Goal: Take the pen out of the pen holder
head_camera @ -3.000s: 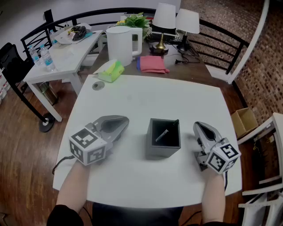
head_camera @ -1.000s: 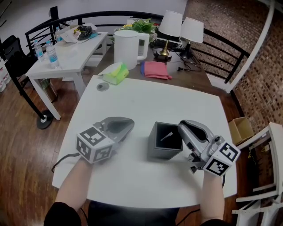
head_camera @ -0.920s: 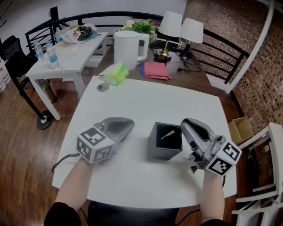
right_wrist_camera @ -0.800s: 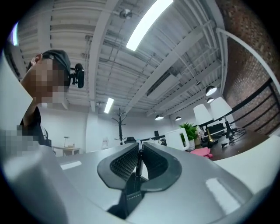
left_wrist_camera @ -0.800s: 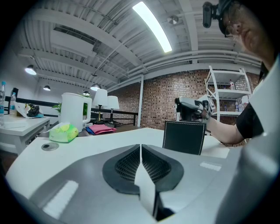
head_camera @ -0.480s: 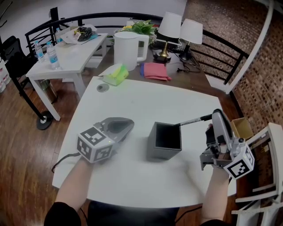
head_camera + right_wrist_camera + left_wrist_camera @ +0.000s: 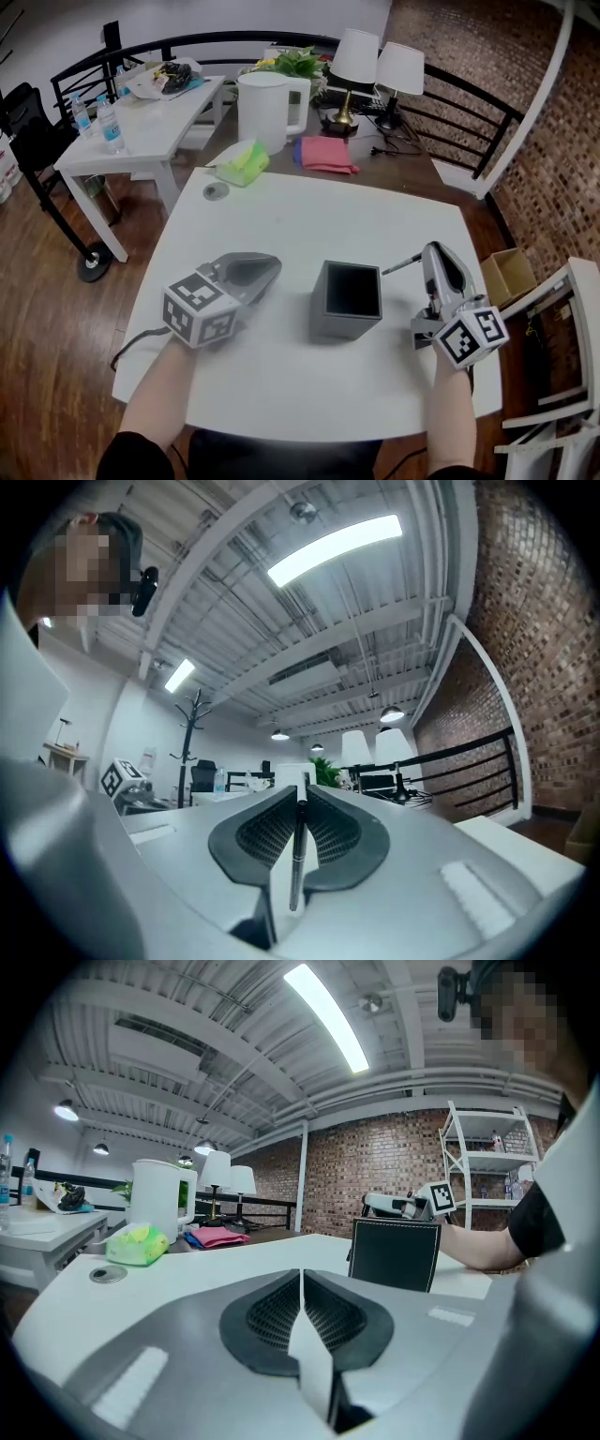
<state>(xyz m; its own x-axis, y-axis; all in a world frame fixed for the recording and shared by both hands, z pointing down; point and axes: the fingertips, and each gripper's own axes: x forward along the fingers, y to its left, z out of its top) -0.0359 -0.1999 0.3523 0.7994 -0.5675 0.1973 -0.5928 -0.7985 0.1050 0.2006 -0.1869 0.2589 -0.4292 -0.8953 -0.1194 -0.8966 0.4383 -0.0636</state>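
Note:
The dark grey square pen holder (image 7: 349, 300) stands in the middle of the white table (image 7: 309, 211), and its inside looks dark with nothing showing. My right gripper (image 7: 433, 251) is to the right of it, shut on a black pen (image 7: 401, 264) whose end sticks out leftward past the fingertips, clear of the holder. In the right gripper view the pen (image 7: 297, 855) lies lengthwise between the pads of the right gripper (image 7: 300, 794). My left gripper (image 7: 267, 265) rests left of the holder, shut with nothing in it. The left gripper view shows the holder (image 7: 396, 1253) beyond the left gripper (image 7: 302, 1274).
At the table's far edge are a green tissue pack (image 7: 239, 159) and a small round disc (image 7: 217, 191). Behind stand a white kettle (image 7: 262, 103), a pink cloth (image 7: 325, 155) and two lamps (image 7: 356, 56). A white side table (image 7: 141, 112) is at the far left, a cardboard box (image 7: 506, 272) on the floor at the right.
My right gripper has drawn the pen up out of the holder and carried it to the right, turning as it went. The left gripper has stayed where it was.

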